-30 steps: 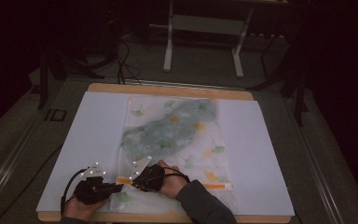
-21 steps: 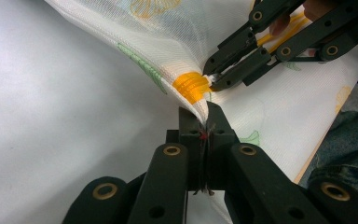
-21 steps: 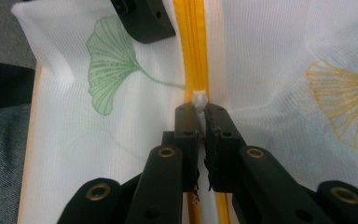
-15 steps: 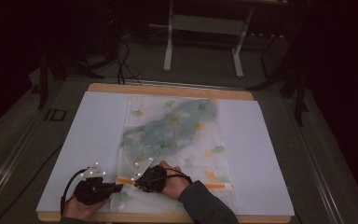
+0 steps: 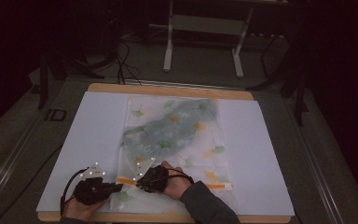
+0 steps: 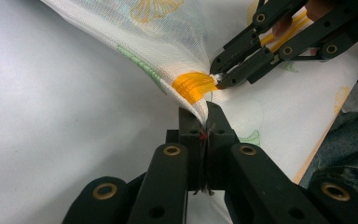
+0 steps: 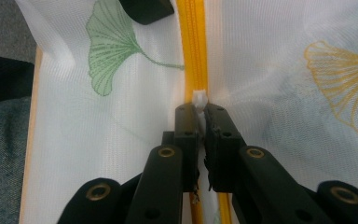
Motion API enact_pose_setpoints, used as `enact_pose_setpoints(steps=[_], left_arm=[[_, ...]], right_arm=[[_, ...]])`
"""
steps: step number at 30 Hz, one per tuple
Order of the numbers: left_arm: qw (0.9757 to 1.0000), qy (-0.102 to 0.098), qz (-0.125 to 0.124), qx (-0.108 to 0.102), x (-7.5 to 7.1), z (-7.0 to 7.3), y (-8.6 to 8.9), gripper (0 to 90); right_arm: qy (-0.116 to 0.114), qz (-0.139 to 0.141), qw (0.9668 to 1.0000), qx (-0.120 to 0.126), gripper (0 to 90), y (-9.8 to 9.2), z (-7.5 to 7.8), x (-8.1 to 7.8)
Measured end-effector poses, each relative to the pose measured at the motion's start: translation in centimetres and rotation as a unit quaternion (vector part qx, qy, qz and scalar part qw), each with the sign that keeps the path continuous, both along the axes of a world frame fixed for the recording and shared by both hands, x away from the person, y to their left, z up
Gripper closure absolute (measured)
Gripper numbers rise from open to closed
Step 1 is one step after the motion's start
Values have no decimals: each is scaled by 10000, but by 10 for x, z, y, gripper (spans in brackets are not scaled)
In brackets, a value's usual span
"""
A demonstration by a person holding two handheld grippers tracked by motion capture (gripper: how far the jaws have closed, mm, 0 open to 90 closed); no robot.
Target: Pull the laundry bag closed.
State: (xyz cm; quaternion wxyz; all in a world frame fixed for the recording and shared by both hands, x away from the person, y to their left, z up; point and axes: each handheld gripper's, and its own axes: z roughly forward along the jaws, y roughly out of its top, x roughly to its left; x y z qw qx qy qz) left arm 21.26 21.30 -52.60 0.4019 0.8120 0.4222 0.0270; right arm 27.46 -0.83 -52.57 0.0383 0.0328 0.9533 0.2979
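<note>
High view is dim: I can't read jaws on the white mesh leaf-print laundry bag (image 5: pixel 172 140) lying mid-table. Left gripper (image 6: pixel 206 116) clamps bag fabric; right gripper (image 7: pixel 199 112) pinches the white zipper pull (image 7: pixel 199 98) (orange zipper (image 7: pixel 193 51)).

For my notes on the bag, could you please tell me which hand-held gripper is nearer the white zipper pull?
Right. The right hand-held gripper is shut on the white zipper pull; the left hand-held gripper pinches the mesh bag beside the zipper's end.

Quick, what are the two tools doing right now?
Left tool: shut on the mesh bag.
Right tool: shut on the white zipper pull.
</note>
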Motion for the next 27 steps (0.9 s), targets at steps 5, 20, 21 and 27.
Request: enact_pose_setpoints(steps=[5,20,21,27], left_arm=[[10000,1,-2,-4,0,0,0,884],[10000,-16,12,-50,0,0,2,883],[10000,-18,10,-53,0,0,2,883],[10000,-18,20,-77,-1,1,3,883]], right_arm=[[-1,-12,10000,13,847,-1,0,-1],[51,-68,10000,39,848,-12,0,2],[43,-64,10000,45,848,-13,-1,2],[26,-98,9999,26,849,-19,0,1]])
